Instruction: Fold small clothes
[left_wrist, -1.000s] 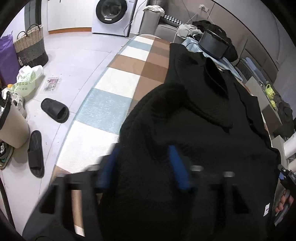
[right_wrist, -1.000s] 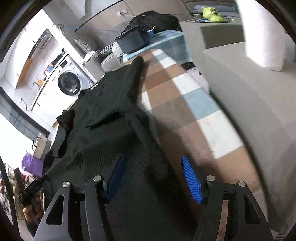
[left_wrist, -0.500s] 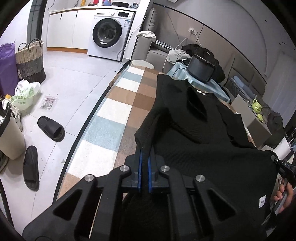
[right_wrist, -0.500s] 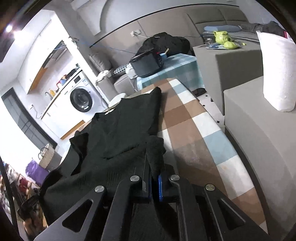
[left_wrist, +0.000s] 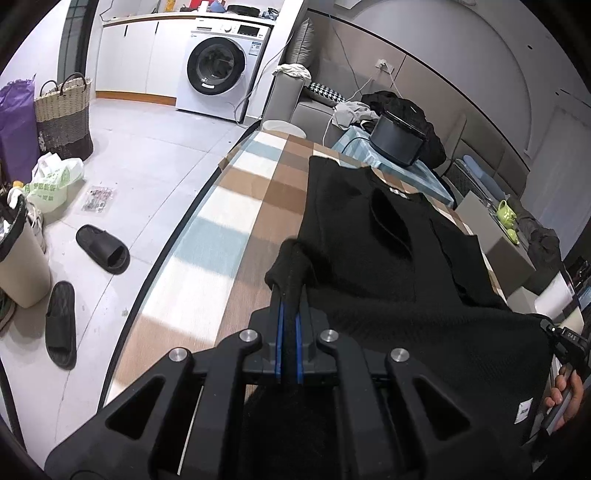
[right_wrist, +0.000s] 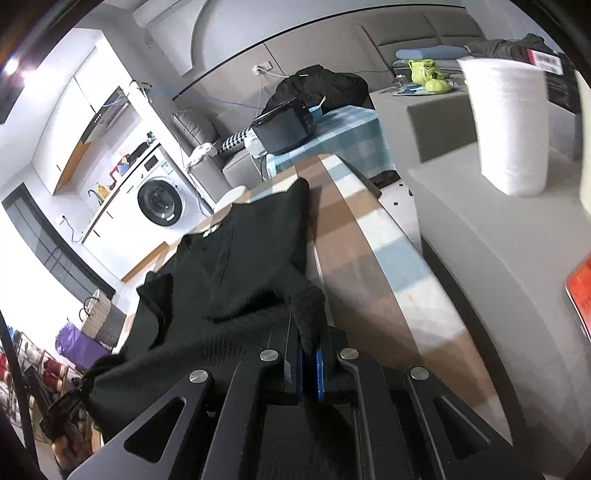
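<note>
the left tongs (left_wrist: 289, 328) are clamped on a bunched corner of the black knit top (left_wrist: 369, 251). the blue pads (left_wrist: 280, 332) are pressed close with the black cloth squeezed between them. the right tongs (right_wrist: 308, 363) are clamped on another corner of the same top (right_wrist: 236, 266), and a little tuft of cloth sticks up just past the tips.

the top lies spread out ahead of both tongs on the table (left_wrist: 229, 229), which has a checked cover of brown, white and light blue squares. the near edge of the top is lifted up between the two tongs, and the far part lies flat on the table. a small white label (left_wrist: 523, 411) shows on the near edge, to the right of the left tongs.

far ahead of the left tongs stands a white washing machine (left_wrist: 218, 70). on the floor to the left of the left tongs lie two black slippers (left_wrist: 103, 249) and a woven basket (left_wrist: 64, 118). to the right of the right tongs stands a white paper roll (right_wrist: 509, 125) on a grey block.
</note>
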